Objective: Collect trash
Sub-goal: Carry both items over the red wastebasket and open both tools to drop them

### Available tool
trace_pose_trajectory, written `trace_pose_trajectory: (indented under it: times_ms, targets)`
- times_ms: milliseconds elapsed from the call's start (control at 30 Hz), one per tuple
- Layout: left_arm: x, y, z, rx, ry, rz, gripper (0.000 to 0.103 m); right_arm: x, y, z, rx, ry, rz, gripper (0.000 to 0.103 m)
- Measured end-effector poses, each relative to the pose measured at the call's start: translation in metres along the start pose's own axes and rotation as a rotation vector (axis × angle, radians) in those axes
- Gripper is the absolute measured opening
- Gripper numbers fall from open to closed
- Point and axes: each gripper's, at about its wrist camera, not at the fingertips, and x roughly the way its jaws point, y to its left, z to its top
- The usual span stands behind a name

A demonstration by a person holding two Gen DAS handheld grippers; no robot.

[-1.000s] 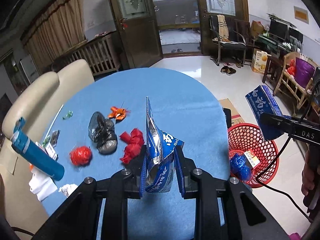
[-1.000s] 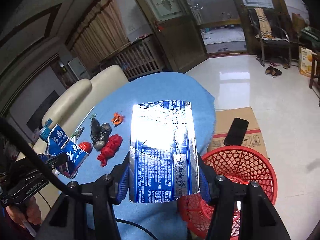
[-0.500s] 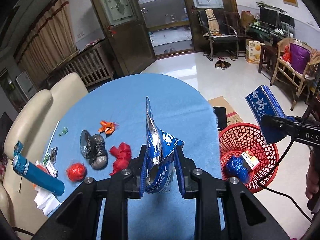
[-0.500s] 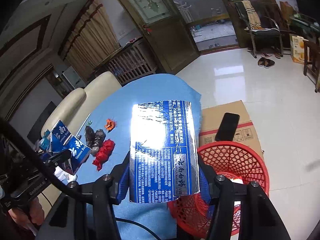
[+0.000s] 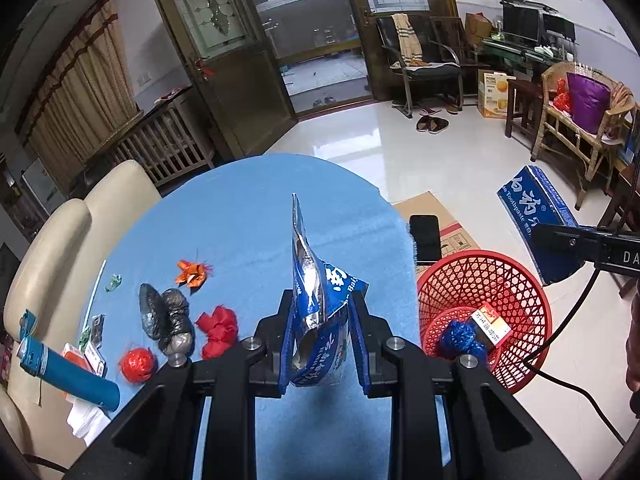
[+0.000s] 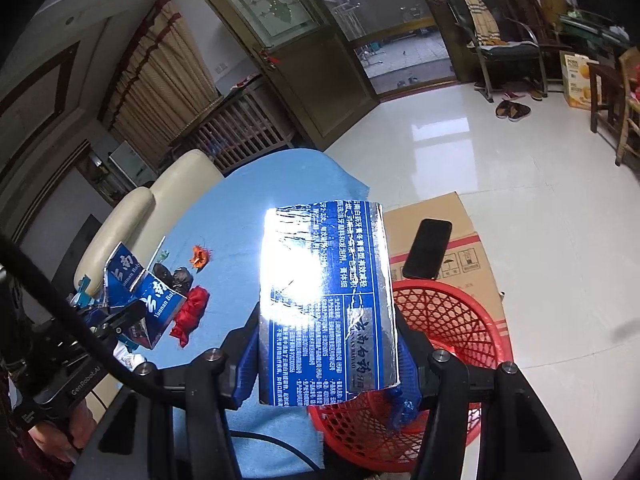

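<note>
My left gripper (image 5: 322, 344) is shut on a torn blue toothpaste box (image 5: 316, 304), held above the blue table (image 5: 248, 216); it also shows in the right wrist view (image 6: 140, 300). My right gripper (image 6: 326, 364) is shut on a flattened blue and silver toothpaste box (image 6: 326, 304), held over the near rim of the red mesh basket (image 6: 452, 320). The basket (image 5: 484, 280) stands on the floor right of the table and holds a blue crumpled wrapper (image 5: 460, 334) and a small carton (image 5: 490, 320).
On the table lie red crumpled paper (image 5: 218, 330), a red ball (image 5: 137, 364), a black bag (image 5: 166, 318), an orange wrapper (image 5: 193, 274) and a blue tube (image 5: 68, 372). A cardboard box (image 5: 448, 224) with a phone (image 5: 426, 234) sits behind the basket.
Both grippers have risen and drawn back a little, so the table and basket look smaller. Each still holds its box.
</note>
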Motion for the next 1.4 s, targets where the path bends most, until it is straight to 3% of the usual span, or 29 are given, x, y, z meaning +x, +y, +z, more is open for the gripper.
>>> trace_pose_trajectory:
  times_ms: [367, 633, 1200, 1267, 1367, 1400]
  targets:
    - [0.021, -0.022, 0.011, -0.016, 0.017, -0.156, 0.027, -0.001, -0.028, 0.0, 0.077, -0.005, -0.008, 0.06]
    - [0.029, -0.033, 0.017, -0.018, 0.039, -0.222, 0.027, -0.003, -0.039, 0.002, 0.093, -0.006, -0.014, 0.06]
    - [0.065, -0.079, 0.016, 0.044, 0.164, -0.404, 0.028, 0.026, -0.092, -0.008, 0.212, 0.233, -0.026, 0.062]
    - [0.07, -0.087, 0.013, 0.061, 0.191, -0.413, 0.032, 0.033, -0.098, -0.011, 0.234, 0.262, -0.013, 0.064]
    - [0.073, -0.092, 0.009, 0.073, 0.206, -0.407, 0.061, 0.04, -0.105, -0.015, 0.269, 0.293, -0.008, 0.069]
    - [0.073, -0.091, 0.009, 0.072, 0.2, -0.404, 0.062, 0.041, -0.106, -0.016, 0.275, 0.295, -0.004, 0.069]
